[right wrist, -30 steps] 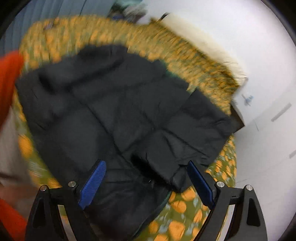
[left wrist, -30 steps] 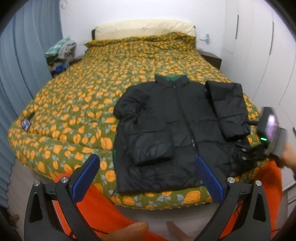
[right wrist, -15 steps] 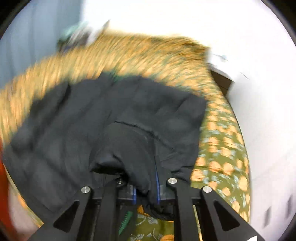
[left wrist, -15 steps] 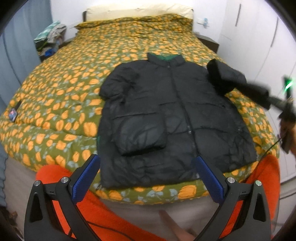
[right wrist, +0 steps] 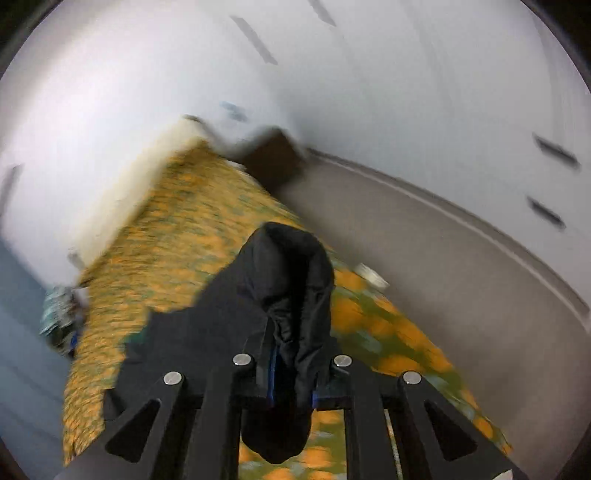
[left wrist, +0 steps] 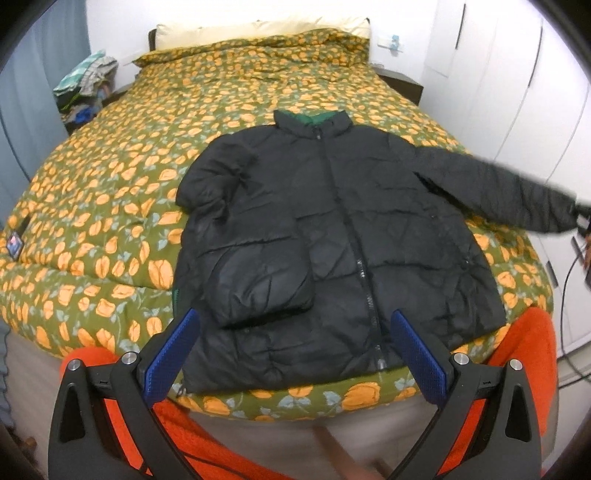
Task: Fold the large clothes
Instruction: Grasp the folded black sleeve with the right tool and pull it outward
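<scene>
A black puffer jacket (left wrist: pixel 332 236) lies face up, zipped, at the near end of the bed. Its left sleeve (left wrist: pixel 258 284) is folded down over the front. Its right sleeve (left wrist: pixel 498 188) is stretched out to the right, off the body. My right gripper (right wrist: pixel 291 384) is shut on the cuff of that sleeve (right wrist: pixel 288 280) and holds it above the bed's right side. My left gripper (left wrist: pixel 295 350) is open and empty, held back above the foot of the bed, in front of the jacket's hem.
The bed has an orange-flowered green duvet (left wrist: pixel 110 206) and a cream pillow (left wrist: pixel 258 29). A pile of clothes (left wrist: pixel 85 88) sits at the back left. White wardrobe doors (left wrist: pixel 517 92) stand on the right, with a dark nightstand (left wrist: pixel 402 83). My orange sleeves (left wrist: pixel 517 350) show below.
My right gripper closed on the folded right sleeve, lifted it and pulled it out to the right, unfolding it. My left gripper stayed open, shifting slightly.
</scene>
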Motion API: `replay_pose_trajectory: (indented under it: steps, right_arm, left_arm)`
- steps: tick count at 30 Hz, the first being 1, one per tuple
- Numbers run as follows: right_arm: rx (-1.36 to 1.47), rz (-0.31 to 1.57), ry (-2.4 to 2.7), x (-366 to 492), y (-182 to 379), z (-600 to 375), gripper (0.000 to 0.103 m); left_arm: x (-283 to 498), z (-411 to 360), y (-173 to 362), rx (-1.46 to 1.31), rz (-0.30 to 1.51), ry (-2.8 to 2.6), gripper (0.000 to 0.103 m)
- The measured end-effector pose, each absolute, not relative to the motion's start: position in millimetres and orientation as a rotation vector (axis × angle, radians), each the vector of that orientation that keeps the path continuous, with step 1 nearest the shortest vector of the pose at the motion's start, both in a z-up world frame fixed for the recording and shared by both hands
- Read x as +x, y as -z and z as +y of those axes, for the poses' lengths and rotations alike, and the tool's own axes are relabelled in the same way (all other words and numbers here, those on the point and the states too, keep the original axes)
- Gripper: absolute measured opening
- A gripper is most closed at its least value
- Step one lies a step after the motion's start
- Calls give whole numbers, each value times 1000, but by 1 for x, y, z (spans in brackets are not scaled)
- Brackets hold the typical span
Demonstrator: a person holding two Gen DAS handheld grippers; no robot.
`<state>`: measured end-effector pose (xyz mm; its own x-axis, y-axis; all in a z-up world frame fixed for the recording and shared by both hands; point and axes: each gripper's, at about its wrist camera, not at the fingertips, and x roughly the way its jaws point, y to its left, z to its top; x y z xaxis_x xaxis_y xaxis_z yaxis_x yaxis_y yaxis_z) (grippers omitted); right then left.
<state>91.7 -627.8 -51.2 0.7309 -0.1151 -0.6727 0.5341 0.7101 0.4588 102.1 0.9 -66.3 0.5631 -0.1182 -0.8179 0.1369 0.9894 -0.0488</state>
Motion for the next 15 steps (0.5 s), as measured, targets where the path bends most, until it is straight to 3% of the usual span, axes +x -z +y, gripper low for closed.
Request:
replay_pose_trajectory:
  steps: [4,8,11,13,15]
  right_arm:
    - [815,806,477,83,137,-656,12]
    - [907,865,509,79,187,-656,13]
    - [949,847,511,70,203,-656,25]
    - [948,830,537,58,198,-660,46]
    - [908,818,572,47,188,-663,48]
  left_arm:
    - [109,6,69,49,956,143,103]
    - [118,12,74,84,948,175,103]
    - [126,19,79,130,946,190,103]
    - [134,26,84,162,949,205,103]
    - [142,31,93,195,966,243,103]
